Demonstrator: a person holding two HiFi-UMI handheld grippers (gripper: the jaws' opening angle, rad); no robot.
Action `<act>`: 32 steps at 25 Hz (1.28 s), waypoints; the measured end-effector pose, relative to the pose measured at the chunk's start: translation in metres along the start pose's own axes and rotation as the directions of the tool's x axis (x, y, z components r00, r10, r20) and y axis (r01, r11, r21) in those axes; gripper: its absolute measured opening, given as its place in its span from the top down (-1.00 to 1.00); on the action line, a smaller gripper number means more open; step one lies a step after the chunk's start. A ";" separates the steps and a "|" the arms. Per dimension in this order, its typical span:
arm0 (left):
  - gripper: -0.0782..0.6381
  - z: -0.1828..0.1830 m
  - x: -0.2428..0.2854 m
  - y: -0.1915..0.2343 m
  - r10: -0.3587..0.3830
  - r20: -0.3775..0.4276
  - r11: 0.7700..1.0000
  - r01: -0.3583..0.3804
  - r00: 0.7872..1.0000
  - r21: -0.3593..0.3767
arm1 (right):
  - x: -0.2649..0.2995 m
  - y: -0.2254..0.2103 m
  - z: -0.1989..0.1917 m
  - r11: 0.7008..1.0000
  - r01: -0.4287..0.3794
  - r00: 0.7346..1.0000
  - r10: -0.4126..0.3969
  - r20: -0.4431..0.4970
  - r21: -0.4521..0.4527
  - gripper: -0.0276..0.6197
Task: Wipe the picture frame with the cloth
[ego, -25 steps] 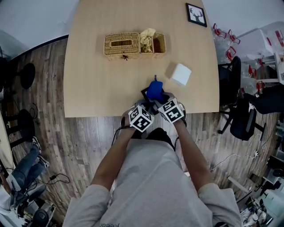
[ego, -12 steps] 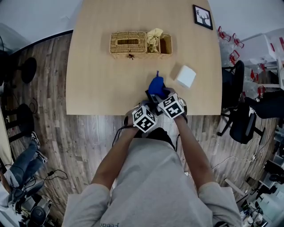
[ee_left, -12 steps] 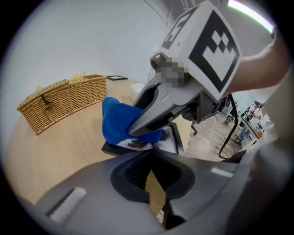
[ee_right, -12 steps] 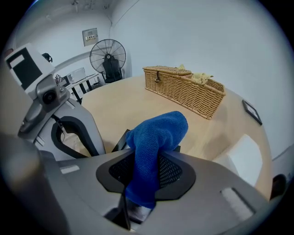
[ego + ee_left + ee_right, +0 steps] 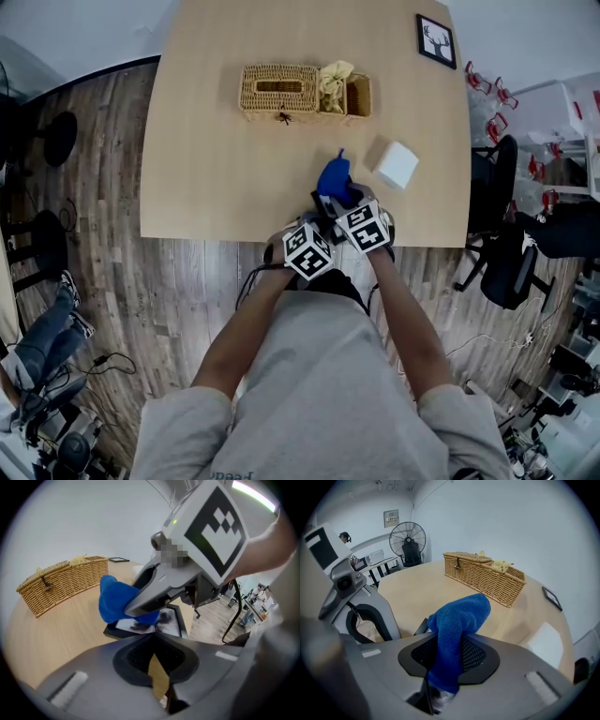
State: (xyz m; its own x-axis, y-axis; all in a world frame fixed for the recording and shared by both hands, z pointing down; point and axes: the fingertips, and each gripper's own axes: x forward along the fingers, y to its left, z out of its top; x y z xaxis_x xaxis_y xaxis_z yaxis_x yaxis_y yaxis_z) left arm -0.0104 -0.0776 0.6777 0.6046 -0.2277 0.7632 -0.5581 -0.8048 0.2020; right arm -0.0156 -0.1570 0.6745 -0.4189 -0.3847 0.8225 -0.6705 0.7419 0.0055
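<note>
A black picture frame (image 5: pixel 316 199) lies flat near the table's front edge, holding a dark print (image 5: pixel 171 620). My right gripper (image 5: pixel 339 197) is shut on a blue cloth (image 5: pixel 333 178), which bulges out past its jaws (image 5: pixel 459 613) and rests on the frame's glass (image 5: pixel 112 603). My left gripper (image 5: pixel 320 223) sits right beside it at the frame's near edge. Its jaws are shut with only a sliver of tabletop showing between them (image 5: pixel 155 660). The frame's near part is hidden under both grippers.
A wicker basket (image 5: pixel 281 89) with pale cloth in one compartment stands at mid-table. A white box (image 5: pixel 397 164) lies to the right of the cloth. A second small framed picture (image 5: pixel 436 39) lies at the far right corner. Office chairs (image 5: pixel 511 253) stand on the right.
The right gripper has slid the blue cloth a little farther from me across the frame. The left gripper has stayed at the frame's near edge.
</note>
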 end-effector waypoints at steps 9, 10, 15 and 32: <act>0.64 -0.001 -0.002 0.000 0.004 0.016 1.000 -0.004 1.000 -0.009 | 0.000 -0.001 0.009 0.998 0.064 0.997 -0.062 0.051 -0.030 0.59; 0.64 0.000 -0.002 0.000 0.006 0.018 1.000 -0.006 1.000 -0.010 | 0.000 -0.001 0.009 0.997 0.067 0.996 -0.065 0.052 -0.028 0.59; 0.64 -0.001 -0.001 0.001 0.008 0.029 1.000 -0.007 1.000 -0.029 | 0.004 0.006 0.012 0.996 0.038 0.999 -0.036 0.028 -0.075 0.59; 0.64 0.000 -0.001 0.000 0.020 0.036 0.999 -0.019 0.999 -0.027 | 0.000 0.049 -0.007 0.892 -0.344 0.939 0.317 -0.136 -0.292 0.59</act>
State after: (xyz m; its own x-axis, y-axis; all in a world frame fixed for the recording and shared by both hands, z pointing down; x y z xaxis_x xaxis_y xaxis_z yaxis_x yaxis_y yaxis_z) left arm -0.0113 -0.0777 0.6771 0.6137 -0.2634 0.7444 -0.5843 -0.7855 0.2038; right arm -0.0444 -0.1165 0.6784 -0.5224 -0.0514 0.8511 -0.2756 0.9548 -0.1114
